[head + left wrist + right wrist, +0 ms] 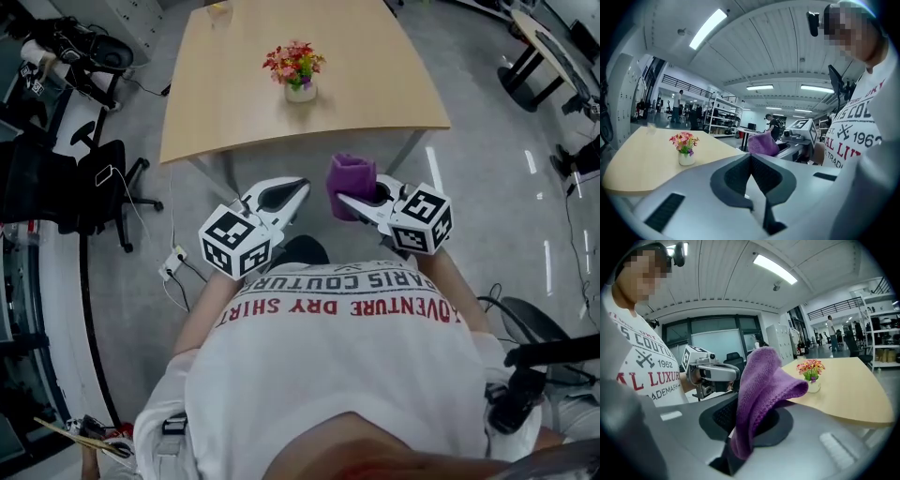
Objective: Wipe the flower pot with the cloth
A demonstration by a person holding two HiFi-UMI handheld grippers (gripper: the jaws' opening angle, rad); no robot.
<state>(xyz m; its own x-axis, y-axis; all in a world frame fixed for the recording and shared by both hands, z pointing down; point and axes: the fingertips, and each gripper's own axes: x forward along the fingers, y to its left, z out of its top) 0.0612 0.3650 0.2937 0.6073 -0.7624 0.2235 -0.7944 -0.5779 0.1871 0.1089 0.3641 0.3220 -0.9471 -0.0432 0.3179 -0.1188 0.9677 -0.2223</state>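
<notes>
Left gripper (298, 190): fingers clenched together with nothing between them. In the left gripper view the dark pads meet in a closed V.

Right gripper (345, 199): fingers clamped on the purple cloth (351, 180). The cloth is pinched at its lower end, stands up out of the fingers, and its top flops over toward the tabletop side. This is clearest in the right gripper view (761, 390).

Both grippers sit close in front of the person's chest, over the grey floor (487, 178) and just short of the near edge of the tabletop (225, 103). Neither is above the tabletop. In the head view the two sets of fingers angle in toward each other and toward the tabletop. They are near each other but apart, with the cloth on the right side of the gap.

Flower pot (301, 92): small and white, upright on the light wood tabletop, about mid-width and past the middle toward the far side. It holds a bunch of red, pink and yellow flowers (294, 62). The pot is well apart from both grippers and from the cloth, with no contact.

The person wears a white T-shirt (328, 375) with red lettering. A black office chair (98, 183) stands on the floor left of the tabletop. A white power strip (172, 265) with cables lies on the floor near the tabletop's near-left corner. Metal shelving (723, 115) shows far back in the left gripper view.
</notes>
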